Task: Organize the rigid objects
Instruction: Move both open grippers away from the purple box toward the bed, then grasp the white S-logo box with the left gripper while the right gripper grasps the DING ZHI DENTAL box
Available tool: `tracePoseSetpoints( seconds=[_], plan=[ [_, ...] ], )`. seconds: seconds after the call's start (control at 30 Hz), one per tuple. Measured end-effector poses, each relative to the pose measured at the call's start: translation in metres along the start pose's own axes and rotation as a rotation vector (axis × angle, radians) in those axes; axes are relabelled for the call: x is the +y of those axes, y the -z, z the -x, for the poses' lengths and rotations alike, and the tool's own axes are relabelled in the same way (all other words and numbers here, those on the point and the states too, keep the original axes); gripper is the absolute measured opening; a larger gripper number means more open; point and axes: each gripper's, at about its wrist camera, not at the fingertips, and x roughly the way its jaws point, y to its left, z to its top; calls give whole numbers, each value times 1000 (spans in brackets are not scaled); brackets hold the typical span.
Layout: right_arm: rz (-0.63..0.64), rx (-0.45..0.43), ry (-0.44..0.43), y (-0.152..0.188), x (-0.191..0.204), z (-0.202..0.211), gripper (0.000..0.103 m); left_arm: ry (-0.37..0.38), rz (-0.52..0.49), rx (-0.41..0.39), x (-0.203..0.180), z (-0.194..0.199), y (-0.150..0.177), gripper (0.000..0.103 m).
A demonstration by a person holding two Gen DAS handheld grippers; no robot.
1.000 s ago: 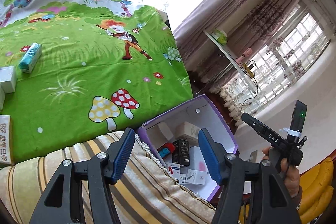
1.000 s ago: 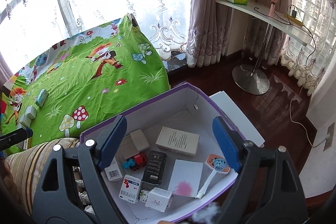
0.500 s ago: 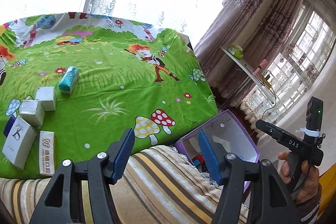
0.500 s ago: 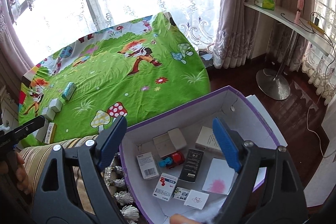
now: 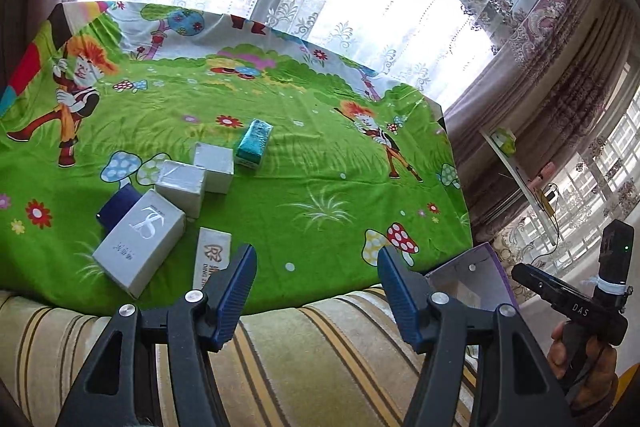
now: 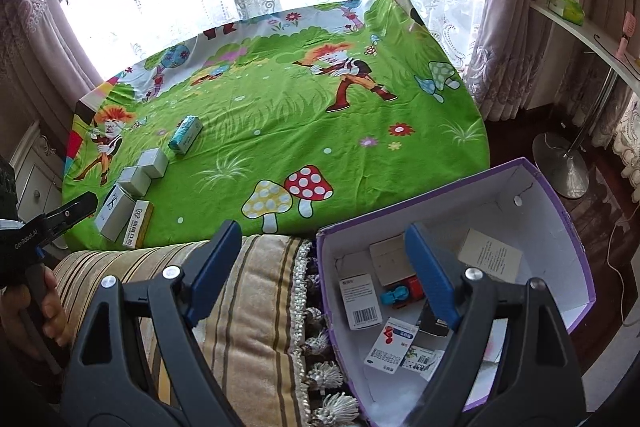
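Left gripper (image 5: 314, 291) and right gripper (image 6: 324, 267): fingers spread, nothing between them, both over a striped cushion (image 6: 240, 311). Small boxes (image 5: 176, 203) lie clustered at centre left of the left wrist view on the green cartoon cloth (image 5: 304, 179). A purple box (image 6: 560, 211), lower right of the right wrist view, contains more small packages (image 6: 360, 301).

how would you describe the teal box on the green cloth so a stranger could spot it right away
Start at the green cartoon cloth and find the row of small boxes near its left end. The teal box lies at the far end of that row, nearest the window. It is the only shiny blue-green one; the two silver boxes beside it are pale grey.
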Motion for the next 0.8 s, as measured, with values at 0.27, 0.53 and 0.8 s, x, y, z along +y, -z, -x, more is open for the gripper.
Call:
tracePoseSetpoints(
  seconds=[0.27, 0.53, 0.8],
  plan=[
    [97, 72, -121, -1, 66, -26, 86, -139, 69, 12, 50, 17, 0, 64],
    [247, 130, -158, -2, 136, -53, 86, -241, 67, 81, 83, 19, 2, 64],
    [326, 235, -203, 4, 196, -88, 86, -305, -46, 193, 94, -3, -6, 64]
  ],
)
